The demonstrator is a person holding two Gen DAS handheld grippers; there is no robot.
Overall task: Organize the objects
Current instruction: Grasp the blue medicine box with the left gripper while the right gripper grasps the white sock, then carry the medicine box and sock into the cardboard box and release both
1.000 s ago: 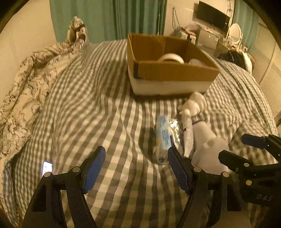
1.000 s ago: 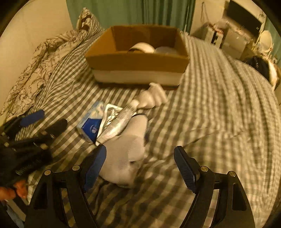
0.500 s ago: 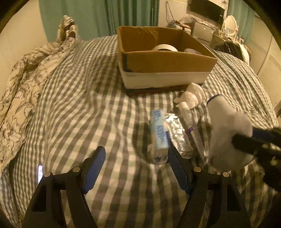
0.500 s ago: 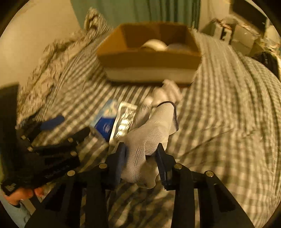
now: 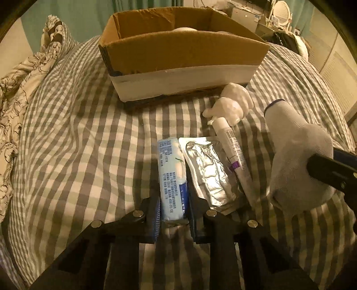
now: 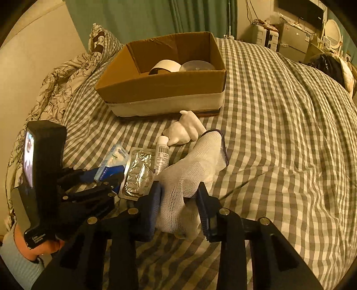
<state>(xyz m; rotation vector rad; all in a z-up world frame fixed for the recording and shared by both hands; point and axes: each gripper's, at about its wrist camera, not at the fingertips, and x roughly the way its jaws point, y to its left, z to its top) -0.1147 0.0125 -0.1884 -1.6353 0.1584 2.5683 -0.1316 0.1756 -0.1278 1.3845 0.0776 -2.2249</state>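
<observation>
My left gripper (image 5: 174, 214) is shut on a blue and white packet (image 5: 173, 176) that lies on the checked bedspread. The packet also shows in the right wrist view (image 6: 111, 165). My right gripper (image 6: 179, 200) is shut on a white knit glove (image 6: 191, 169) and holds it above the bed; the glove also shows in the left wrist view (image 5: 299, 156). A foil blister pack (image 5: 207, 169), a white tube (image 5: 234, 154) and a small white figurine (image 5: 232, 106) lie beside the packet. An open cardboard box (image 5: 178, 51) stands behind them.
The box holds a tape roll (image 6: 165, 67) and a clear round lid (image 6: 196, 65). A floral duvet (image 5: 20, 84) is bunched at the left. Green curtains (image 6: 156, 20) and furniture (image 6: 290, 35) stand behind the bed.
My left gripper moved forward and shut on the blue packet. My right gripper shut on the glove and lifted it off the bed.
</observation>
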